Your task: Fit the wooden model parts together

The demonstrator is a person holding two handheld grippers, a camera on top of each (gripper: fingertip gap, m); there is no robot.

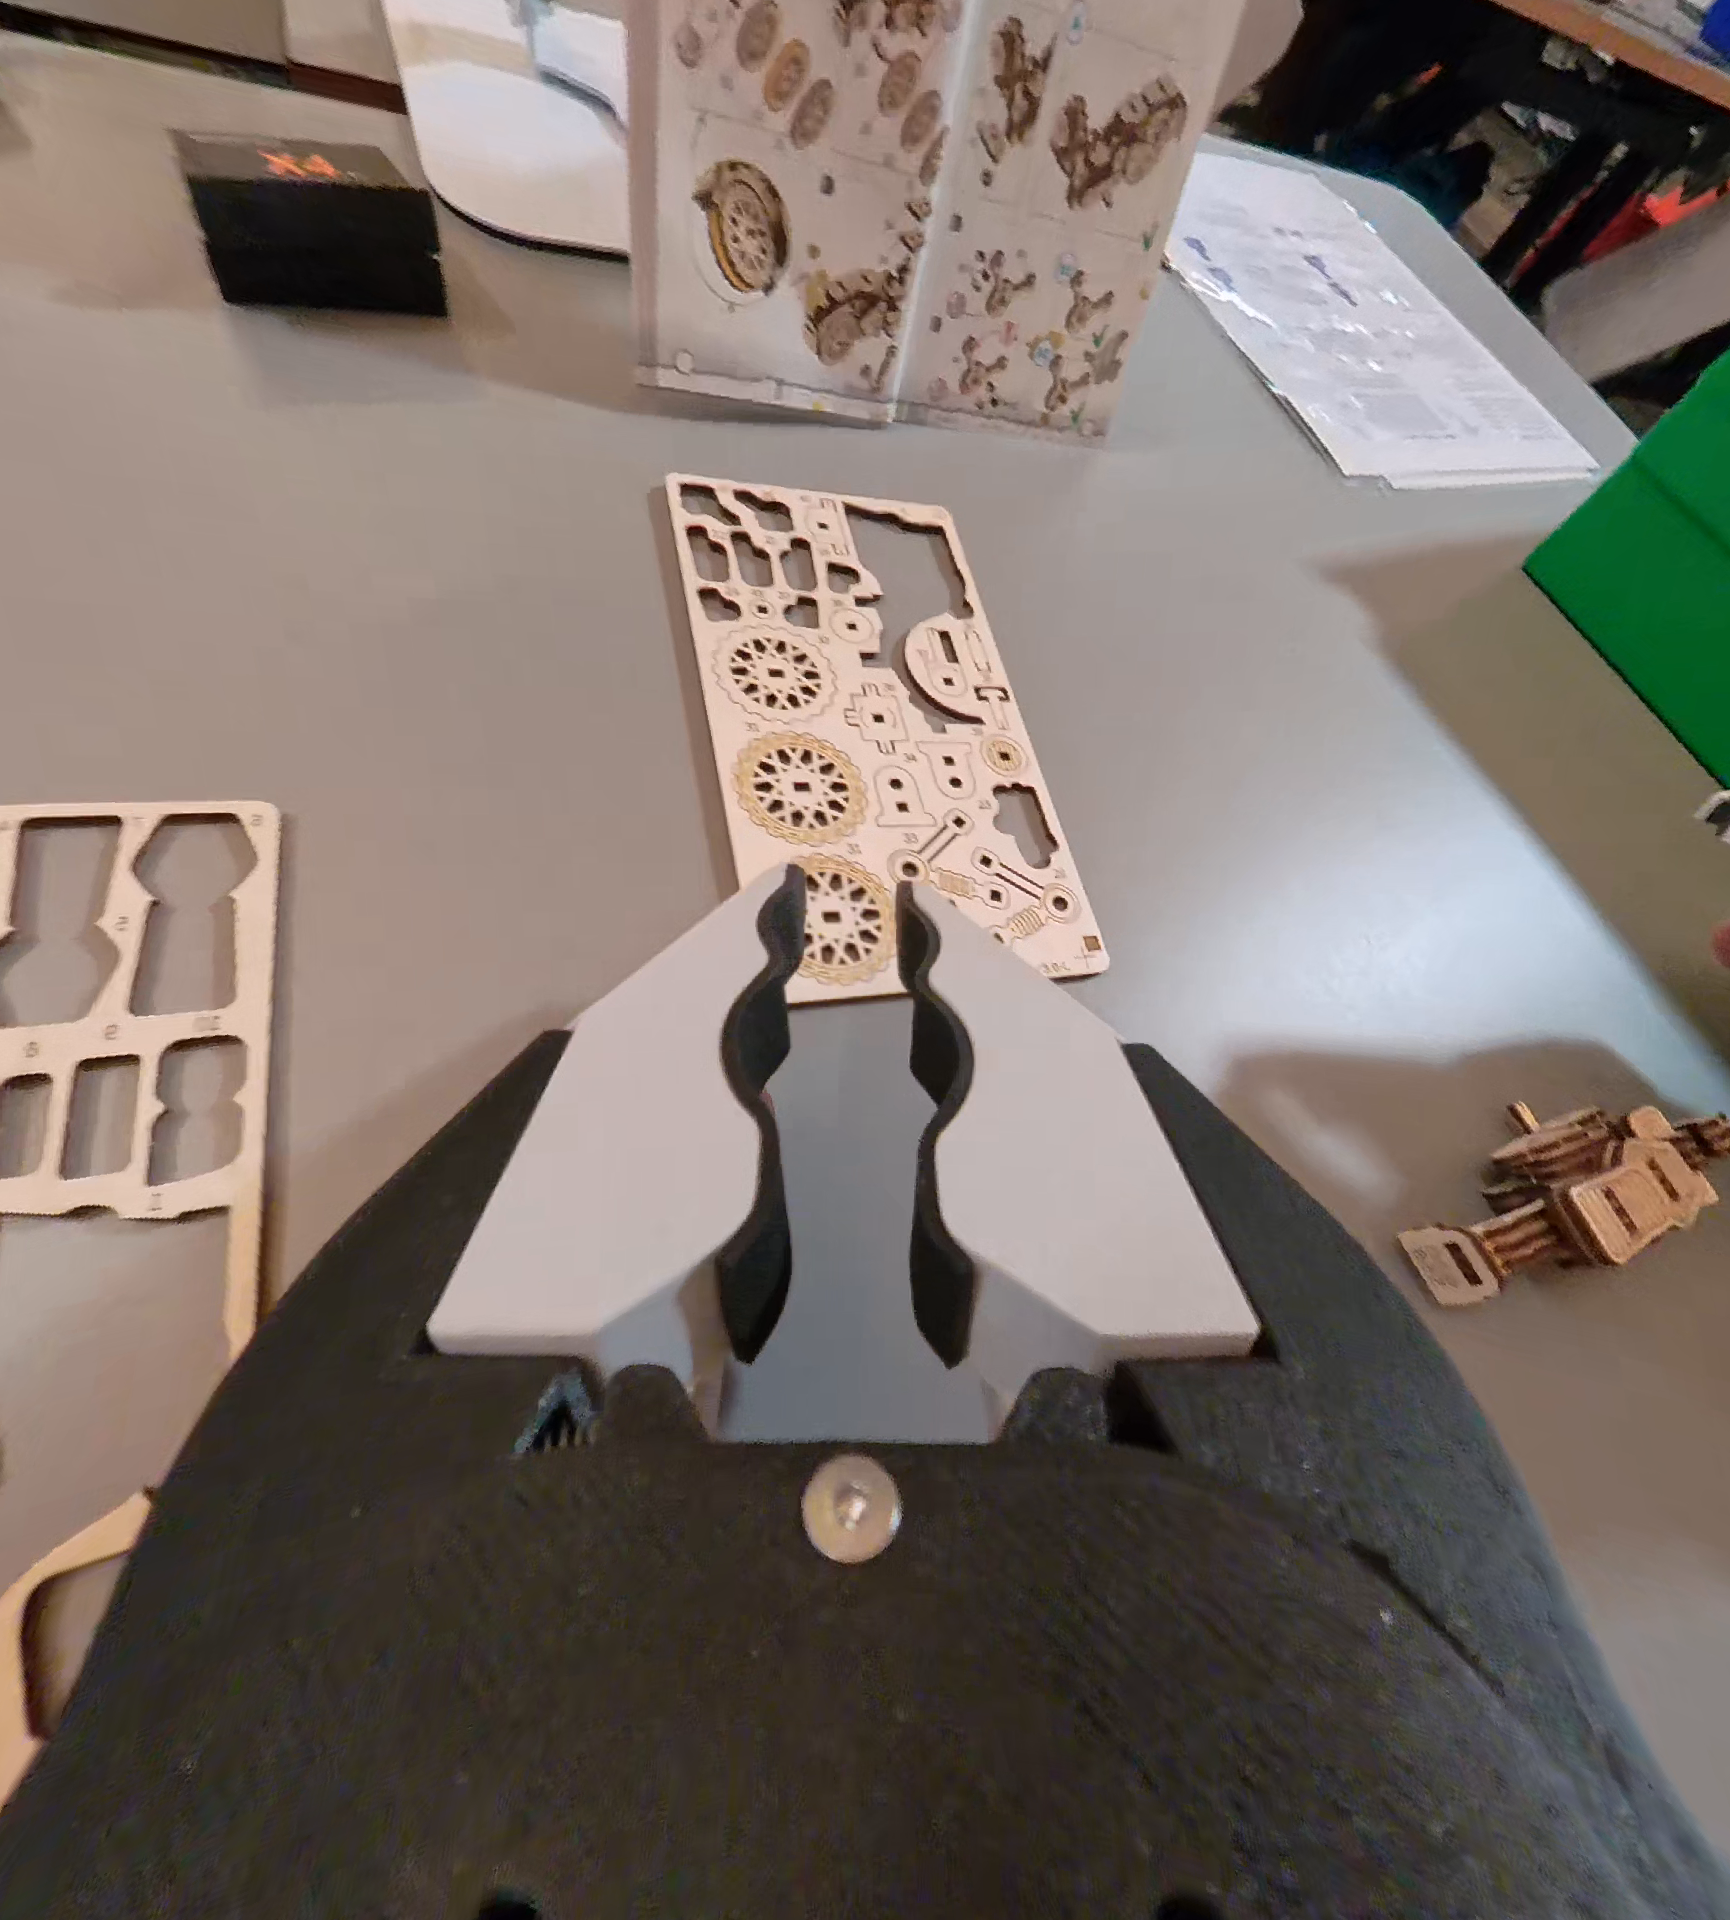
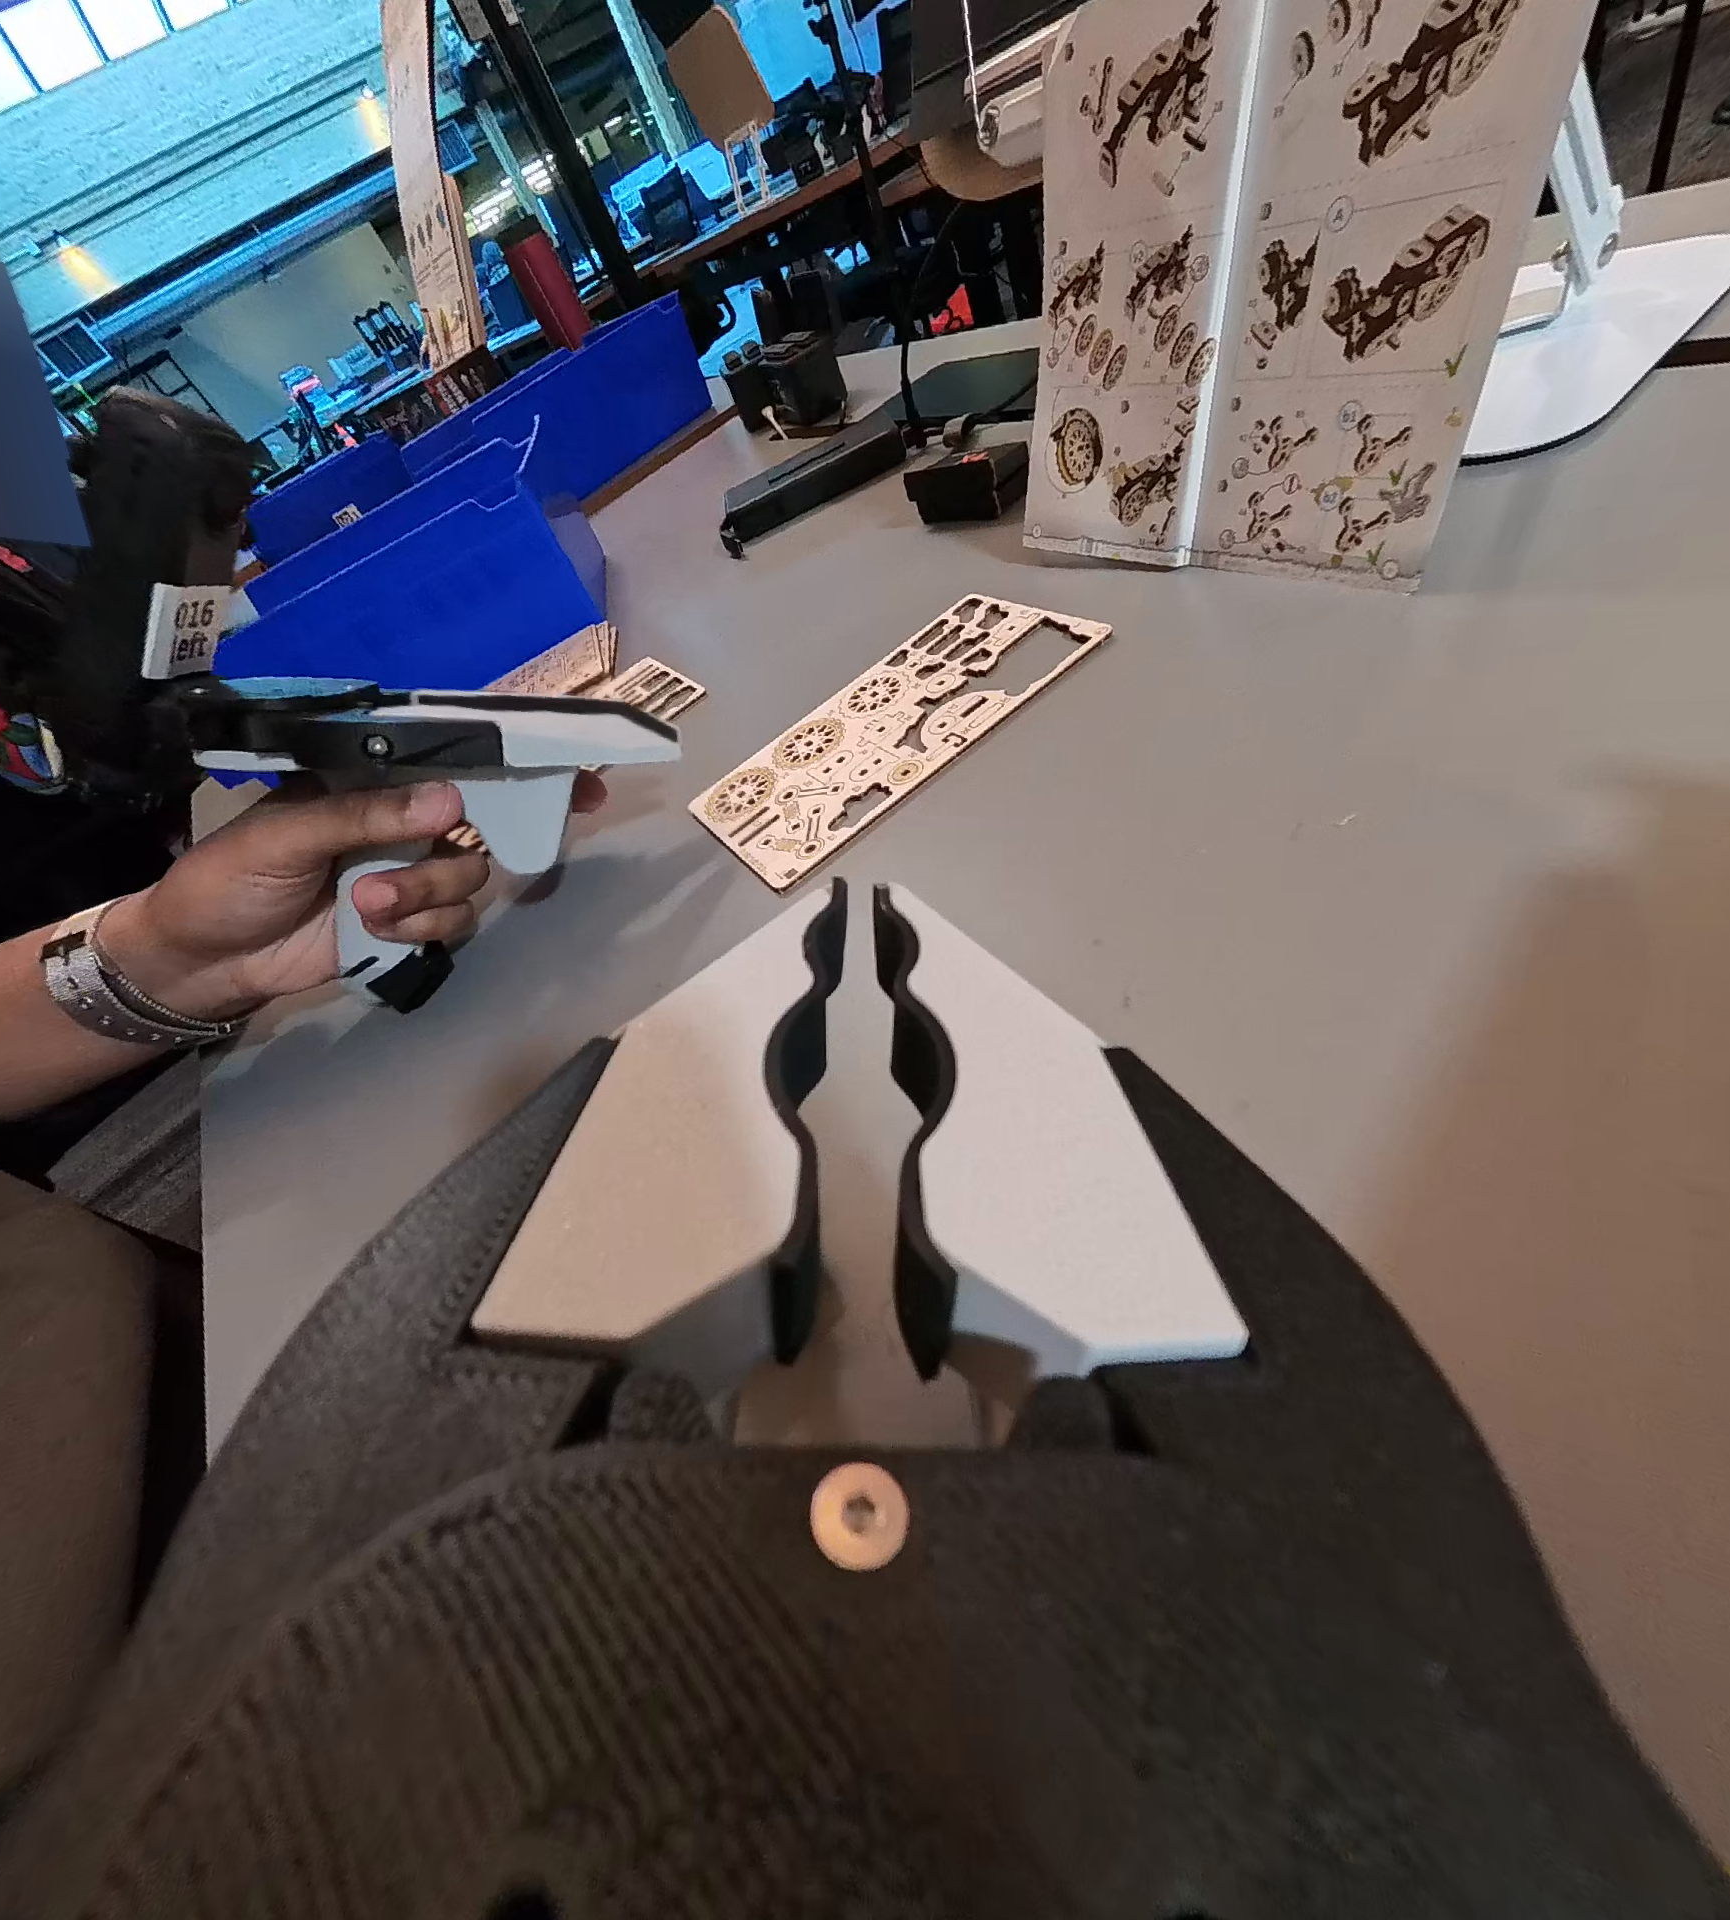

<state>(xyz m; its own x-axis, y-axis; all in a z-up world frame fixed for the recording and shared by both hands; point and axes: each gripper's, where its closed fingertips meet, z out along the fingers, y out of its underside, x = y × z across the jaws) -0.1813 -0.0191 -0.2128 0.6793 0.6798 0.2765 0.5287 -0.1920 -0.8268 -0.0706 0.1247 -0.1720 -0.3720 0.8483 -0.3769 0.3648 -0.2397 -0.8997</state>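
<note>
A laser-cut wooden parts sheet with gear wheels and small parts lies flat on the grey table, just beyond my left gripper. That gripper is open and empty and hovers over the sheet's near edge. The sheet also shows in the right wrist view, ahead of my right gripper, whose jaws stand a narrow gap apart with nothing between them. A partly built wooden model lies on the table to the right. A second, mostly punched-out sheet lies at the left. A hand holds the left gripper above the table.
An instruction booklet stands upright behind the sheet and also shows in the right wrist view. A green box and papers sit at the right, a black box at the back left. Blue bins line the table's far side. One gripper's finger ends stand about 20 centimetres off the other's.
</note>
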